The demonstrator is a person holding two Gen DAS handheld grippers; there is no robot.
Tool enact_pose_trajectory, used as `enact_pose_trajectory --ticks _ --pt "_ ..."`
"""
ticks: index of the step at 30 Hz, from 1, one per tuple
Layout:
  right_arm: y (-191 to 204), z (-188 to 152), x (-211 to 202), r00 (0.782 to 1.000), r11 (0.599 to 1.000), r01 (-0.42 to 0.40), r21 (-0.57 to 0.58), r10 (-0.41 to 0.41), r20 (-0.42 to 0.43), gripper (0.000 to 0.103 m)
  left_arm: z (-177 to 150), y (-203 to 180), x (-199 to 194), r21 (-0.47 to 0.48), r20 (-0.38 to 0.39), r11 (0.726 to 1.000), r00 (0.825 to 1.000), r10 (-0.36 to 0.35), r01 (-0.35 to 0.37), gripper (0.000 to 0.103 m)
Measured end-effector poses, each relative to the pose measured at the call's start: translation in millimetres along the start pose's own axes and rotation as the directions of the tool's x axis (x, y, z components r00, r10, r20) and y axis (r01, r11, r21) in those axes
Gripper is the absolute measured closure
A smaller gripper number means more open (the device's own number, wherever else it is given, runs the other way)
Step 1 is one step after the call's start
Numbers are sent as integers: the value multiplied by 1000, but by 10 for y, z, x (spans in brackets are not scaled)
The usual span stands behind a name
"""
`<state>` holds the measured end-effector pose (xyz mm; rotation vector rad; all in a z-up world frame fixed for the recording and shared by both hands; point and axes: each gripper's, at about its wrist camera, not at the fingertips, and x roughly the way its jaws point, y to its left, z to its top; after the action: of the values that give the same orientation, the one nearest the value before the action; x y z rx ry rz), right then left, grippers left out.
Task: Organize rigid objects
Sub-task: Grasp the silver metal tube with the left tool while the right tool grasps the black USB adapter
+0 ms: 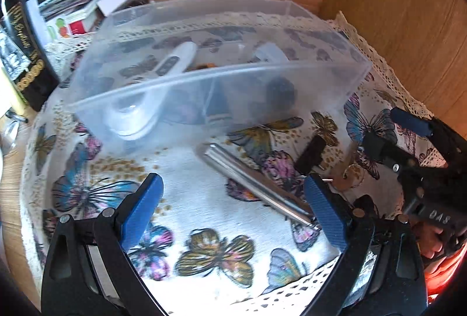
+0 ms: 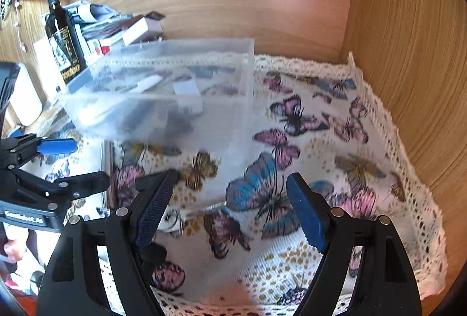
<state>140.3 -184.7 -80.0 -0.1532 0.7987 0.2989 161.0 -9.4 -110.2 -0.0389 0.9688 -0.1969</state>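
Observation:
A clear plastic bin (image 1: 210, 82) stands on the butterfly cloth (image 1: 204, 199) and holds a white remote-like device (image 1: 175, 59), a white item and dark items. A silver metal cylinder (image 1: 256, 187) lies on the cloth in front of the bin, between my left gripper's (image 1: 233, 199) open, empty fingers. A key on a ring (image 1: 350, 174) and a small black piece (image 1: 310, 154) lie to its right. My right gripper (image 2: 230, 199) is open and empty above the cloth, with the keys (image 2: 175, 219) by its left finger. The bin also shows in the right wrist view (image 2: 175, 94).
A dark bottle (image 2: 62, 36) and a pile of boxes and papers (image 1: 87, 1) stand at the back left. Wooden walls (image 2: 394, 53) close the back and right. The cloth's lace edge (image 2: 408, 158) runs along the right wall.

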Motion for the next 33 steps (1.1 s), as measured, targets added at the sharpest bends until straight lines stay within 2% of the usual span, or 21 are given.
enact_pose_trajectory --ticks 2,4,6,13,16,19,21,26,29,33 --pt "7 -21 20 1000 1000 -7 -5 7 -14 25 -4 -41 38 7 -8 1000 1000 -9 9 7" --pt "15 -32 42 999 1000 -20 -7 20 -26 25 -21 -75 96 18 -24 1000 1000 -6 6 20" --pt "33 -21 68 999 999 -38 -7 38 -34 25 -50 -96 93 37 -13 999 1000 13 -12 24" --pt "217 49 153 995 993 -97 -64 95 -39 26 -133 -45 -5 69 13 997 999 32 -33 62" --pt "307 73 216 991 988 -128 -85 124 -51 27 -159 17 -37 76 17 997 999 28 -29 74" --pt "399 107 274 986 982 -156 -107 149 -73 33 -183 91 -64 83 22 996 1000 21 -22 83" --pt "453 123 318 984 979 -166 -118 156 -90 38 -191 129 -76 81 24 997 1000 17 -19 88" --pt "579 136 479 978 974 -174 -145 153 -144 52 -189 194 -84 71 32 997 999 1 -3 88" --pt "614 121 488 979 973 -169 -157 147 -141 62 -187 207 -107 67 40 998 999 -3 0 88" --pt "619 101 482 983 975 -156 -157 137 -126 62 -202 213 -209 68 66 998 998 -8 4 88"
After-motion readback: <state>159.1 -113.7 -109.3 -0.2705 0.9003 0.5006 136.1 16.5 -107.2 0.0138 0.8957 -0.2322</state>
